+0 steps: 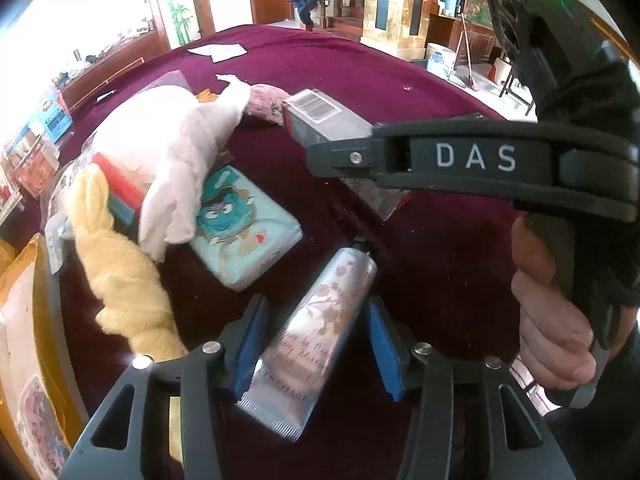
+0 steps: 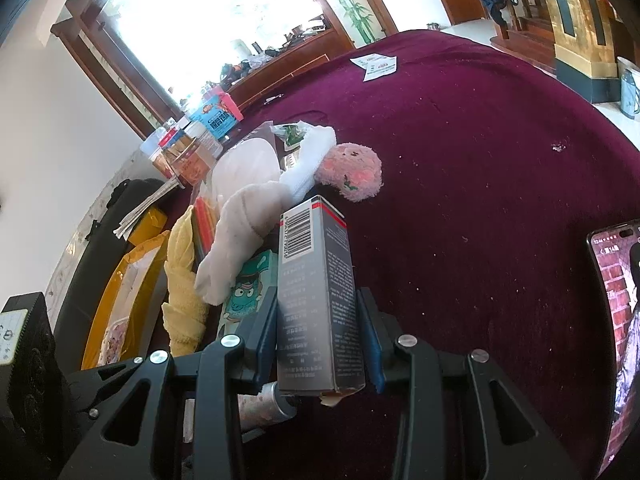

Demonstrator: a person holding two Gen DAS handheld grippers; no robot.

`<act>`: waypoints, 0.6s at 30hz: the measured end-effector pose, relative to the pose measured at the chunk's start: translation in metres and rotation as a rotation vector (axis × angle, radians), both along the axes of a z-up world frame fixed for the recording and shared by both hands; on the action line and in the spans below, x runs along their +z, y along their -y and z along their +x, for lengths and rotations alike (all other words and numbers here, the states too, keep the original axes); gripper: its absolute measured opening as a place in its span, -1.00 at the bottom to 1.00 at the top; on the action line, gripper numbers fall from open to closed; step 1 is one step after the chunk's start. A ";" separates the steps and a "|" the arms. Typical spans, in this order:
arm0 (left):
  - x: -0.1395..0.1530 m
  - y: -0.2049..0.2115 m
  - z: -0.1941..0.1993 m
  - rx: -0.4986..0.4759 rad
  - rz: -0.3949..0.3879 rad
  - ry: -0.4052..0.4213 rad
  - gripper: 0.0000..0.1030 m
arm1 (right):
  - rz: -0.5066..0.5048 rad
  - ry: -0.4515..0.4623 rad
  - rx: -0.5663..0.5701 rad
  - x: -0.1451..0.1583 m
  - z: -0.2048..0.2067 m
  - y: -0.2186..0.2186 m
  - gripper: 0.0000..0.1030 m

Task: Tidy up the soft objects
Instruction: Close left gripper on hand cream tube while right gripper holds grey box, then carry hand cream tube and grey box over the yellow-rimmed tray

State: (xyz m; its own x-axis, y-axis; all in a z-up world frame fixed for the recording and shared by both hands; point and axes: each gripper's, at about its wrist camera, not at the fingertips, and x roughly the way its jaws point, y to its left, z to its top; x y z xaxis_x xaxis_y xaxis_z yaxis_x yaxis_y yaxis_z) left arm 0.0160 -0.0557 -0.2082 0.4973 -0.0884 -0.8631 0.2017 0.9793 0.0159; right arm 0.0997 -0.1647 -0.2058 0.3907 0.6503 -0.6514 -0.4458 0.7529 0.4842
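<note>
Lying flat on the maroon velvet worktop [image 1: 400, 92], the silver hand-cream tube [image 1: 310, 332] is seen between the left gripper [image 1: 316, 344] fingers, its long axis running away from them, cap far and crimped end near; the blue pads are half spread on either side, contact not certain. A stiff grey carton [image 2: 316, 292] is pinched upright by the right gripper [image 2: 320, 336]. Beside the tube are noted a glossy tissue pack [image 1: 244, 224] and fleecy yellow cloth [image 1: 124, 276], white cloth [image 1: 184, 168].

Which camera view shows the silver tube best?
The left wrist view: the tube lies nearly whole between the blue pads of the left hand-held gripper, its flower print and crimped end clear. The right wrist view shows only its cap end, under the grey box.
</note>
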 end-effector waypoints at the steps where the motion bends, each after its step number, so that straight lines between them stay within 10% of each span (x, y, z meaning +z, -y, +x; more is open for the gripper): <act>1: -0.001 0.002 0.000 -0.005 0.009 0.015 -0.16 | 0.000 0.000 0.000 0.000 0.000 0.000 -0.29; 4: 0.001 0.001 -0.003 0.018 0.011 0.025 -0.41 | 0.001 -0.001 0.000 -0.001 0.000 0.000 -0.29; 18: 0.040 -0.063 -0.043 0.179 -0.342 0.077 -0.42 | -0.005 0.012 -0.015 0.002 -0.007 -0.002 -0.29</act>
State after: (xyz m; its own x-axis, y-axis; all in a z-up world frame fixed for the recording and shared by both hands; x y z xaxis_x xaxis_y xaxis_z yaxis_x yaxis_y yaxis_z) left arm -0.0267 0.0073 -0.1680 0.5932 -0.2705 -0.7582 0.0383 0.9503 -0.3091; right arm 0.0932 -0.1631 -0.2040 0.4083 0.6410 -0.6499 -0.4402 0.7620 0.4750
